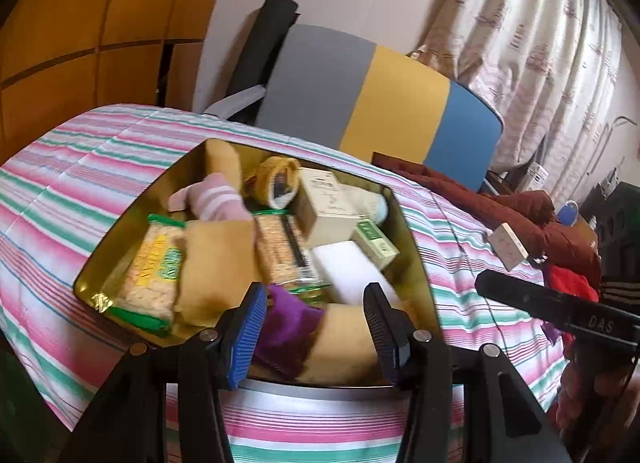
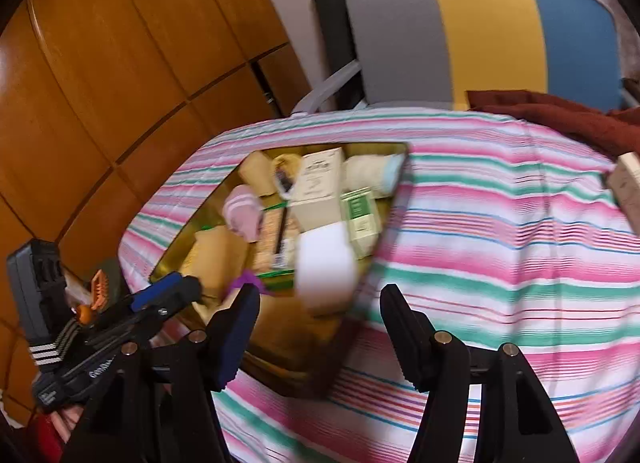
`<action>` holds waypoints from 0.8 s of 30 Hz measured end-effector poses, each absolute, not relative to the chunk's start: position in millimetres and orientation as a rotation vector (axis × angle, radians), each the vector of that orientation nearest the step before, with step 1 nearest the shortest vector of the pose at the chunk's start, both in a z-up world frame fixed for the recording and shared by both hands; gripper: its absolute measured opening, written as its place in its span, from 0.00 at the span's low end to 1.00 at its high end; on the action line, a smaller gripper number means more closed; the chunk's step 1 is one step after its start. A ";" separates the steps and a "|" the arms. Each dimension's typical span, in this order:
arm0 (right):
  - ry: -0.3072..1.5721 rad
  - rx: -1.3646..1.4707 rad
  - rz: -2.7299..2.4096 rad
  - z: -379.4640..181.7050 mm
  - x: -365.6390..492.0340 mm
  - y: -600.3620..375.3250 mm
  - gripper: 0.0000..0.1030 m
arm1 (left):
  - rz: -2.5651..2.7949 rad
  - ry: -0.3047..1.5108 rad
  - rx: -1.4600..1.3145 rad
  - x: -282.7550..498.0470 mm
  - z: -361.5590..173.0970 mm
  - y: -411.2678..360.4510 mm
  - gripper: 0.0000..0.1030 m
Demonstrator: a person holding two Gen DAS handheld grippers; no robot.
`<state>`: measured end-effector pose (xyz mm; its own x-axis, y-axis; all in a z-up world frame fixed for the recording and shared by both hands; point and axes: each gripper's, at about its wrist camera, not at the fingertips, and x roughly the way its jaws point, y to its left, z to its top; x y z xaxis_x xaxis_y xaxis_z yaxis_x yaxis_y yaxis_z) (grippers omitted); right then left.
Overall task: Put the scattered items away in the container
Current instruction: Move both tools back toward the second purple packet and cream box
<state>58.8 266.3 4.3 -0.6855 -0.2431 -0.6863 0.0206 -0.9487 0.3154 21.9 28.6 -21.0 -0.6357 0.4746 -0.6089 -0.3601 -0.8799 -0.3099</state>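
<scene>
A gold tin (image 1: 416, 239) sits on the striped bedspread, filled with a pink sock (image 1: 216, 199), a tape roll (image 1: 280, 179), cracker packs (image 1: 156, 267), small boxes (image 1: 328, 207) and a white block (image 1: 344, 267). A purple cloth (image 1: 288, 327) lies at the tin's near end, below my left gripper (image 1: 314, 295), which is open and holds nothing. My right gripper (image 2: 319, 295) hangs open over the tin's (image 2: 360, 311) near corner, the blurred white block (image 2: 326, 263) showing beyond its fingers. A loose pale box (image 1: 508, 245) lies on the bedspread to the right.
A dark red jacket (image 1: 500, 199) lies on the striped bedspread (image 2: 500, 247) to the right. A grey, yellow and blue chair (image 1: 384, 103) stands behind the bed, a wooden wardrobe (image 2: 100, 83) to the left and a curtain (image 1: 540, 35) at the back right.
</scene>
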 end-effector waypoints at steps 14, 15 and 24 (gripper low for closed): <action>-0.663 1.293 -2.965 -4.9 106.5 396.2 0.62 | 2.348 -0.067 -0.957 40.0 -8.9 96.1 0.49; -0.685 1.323 -2.994 -6.7 111.7 407.4 0.62 | 2.338 -0.055 -0.954 41.8 -8.4 100.8 0.49; -1.088 1.620 -3.210 -21.9 164.2 517.1 0.78 | 2.266 0.015 -0.941 56.9 -9.9 134.9 0.49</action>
<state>164.2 517.1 -21.9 -0.4789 0.2662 -0.8365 -0.7200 -0.6644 0.2007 56.9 134.9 -9.9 -0.5120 0.5821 -0.6317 -0.5904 -0.7726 -0.2334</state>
